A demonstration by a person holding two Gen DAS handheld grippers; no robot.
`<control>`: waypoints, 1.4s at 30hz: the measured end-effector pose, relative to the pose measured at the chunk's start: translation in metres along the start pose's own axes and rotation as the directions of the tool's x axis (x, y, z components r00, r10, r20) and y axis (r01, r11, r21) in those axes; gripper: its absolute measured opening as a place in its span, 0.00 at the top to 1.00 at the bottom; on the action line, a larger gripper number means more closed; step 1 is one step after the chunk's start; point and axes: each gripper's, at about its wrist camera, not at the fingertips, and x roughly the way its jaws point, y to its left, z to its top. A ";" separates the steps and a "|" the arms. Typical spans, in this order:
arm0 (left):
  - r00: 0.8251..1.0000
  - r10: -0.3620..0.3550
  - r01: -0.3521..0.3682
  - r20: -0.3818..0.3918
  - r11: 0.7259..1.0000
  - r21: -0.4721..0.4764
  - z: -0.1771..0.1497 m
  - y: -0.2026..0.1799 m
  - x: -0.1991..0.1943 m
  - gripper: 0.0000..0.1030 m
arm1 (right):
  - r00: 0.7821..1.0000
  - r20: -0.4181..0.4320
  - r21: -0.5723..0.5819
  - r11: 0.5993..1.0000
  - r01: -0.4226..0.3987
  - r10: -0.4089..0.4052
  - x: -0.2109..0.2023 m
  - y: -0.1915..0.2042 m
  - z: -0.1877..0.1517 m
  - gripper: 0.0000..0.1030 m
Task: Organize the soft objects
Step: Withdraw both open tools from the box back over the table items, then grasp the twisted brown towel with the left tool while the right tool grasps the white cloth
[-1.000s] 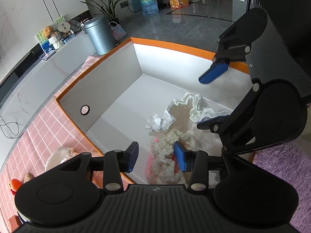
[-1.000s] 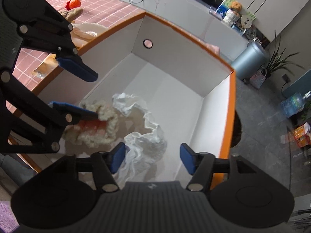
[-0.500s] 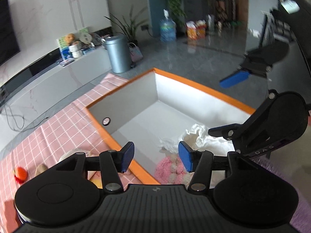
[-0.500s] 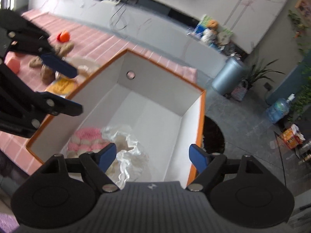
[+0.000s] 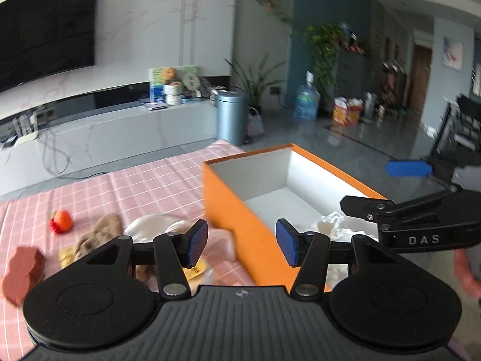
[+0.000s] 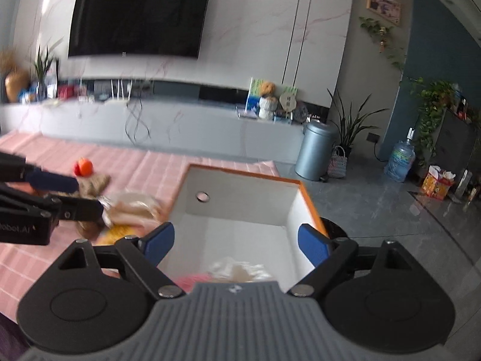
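Already some soft things lie inside the orange box (image 5: 228,207): a white crumpled cloth (image 5: 332,224) shows at its near right part in the left wrist view, and in the right wrist view a pink knitted piece (image 6: 192,279) sits just beside this cloth at the near end of the white floor. So I judge that a part of the sorting is done.

Other soft things are not yet in the box. On the pink checked table (image 5: 135,186), left of the box, there is a brown plush toy (image 5: 100,231), a small orange toy (image 5: 61,221), a cream-white soft item (image 5: 153,225) near the box wall, something yellow (image 5: 197,267) partly hidden behind the left fingers, and a reddish-brown block (image 5: 22,267) at the near left edge. What exactly the yellow thing is, I cannot tell. These probably must go into the box next, so the task seems to be about in the middle.

Both tools are empty. The left gripper (image 5: 242,242) has its fingers spread apart with nothing between them, above the near edge of the box. The right gripper (image 6: 236,242) is spread wide too, over the box opening, and carries nothing.
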 end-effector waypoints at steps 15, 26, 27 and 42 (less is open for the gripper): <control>0.987 0.153 -0.140 0.052 0.969 -0.202 -0.064 0.059 -0.056 0.44 | 0.987 0.145 0.006 0.998 -0.069 0.068 -0.023 0.100 -0.031 0.15; 0.971 0.236 -0.215 0.044 0.938 -0.274 -0.097 0.085 -0.068 0.45 | 0.990 0.071 -0.088 0.989 -0.119 0.125 0.002 0.146 -0.049 0.26; 0.970 0.241 -0.220 0.042 0.935 -0.277 -0.097 0.087 -0.067 0.45 | 0.991 0.058 -0.097 0.988 -0.118 0.124 0.007 0.148 -0.048 0.28; 0.967 0.251 -0.246 -0.034 0.902 -0.354 -0.075 0.128 -0.022 0.21 | 0.995 -0.040 -0.088 0.991 -0.098 0.095 0.105 0.156 -0.006 0.35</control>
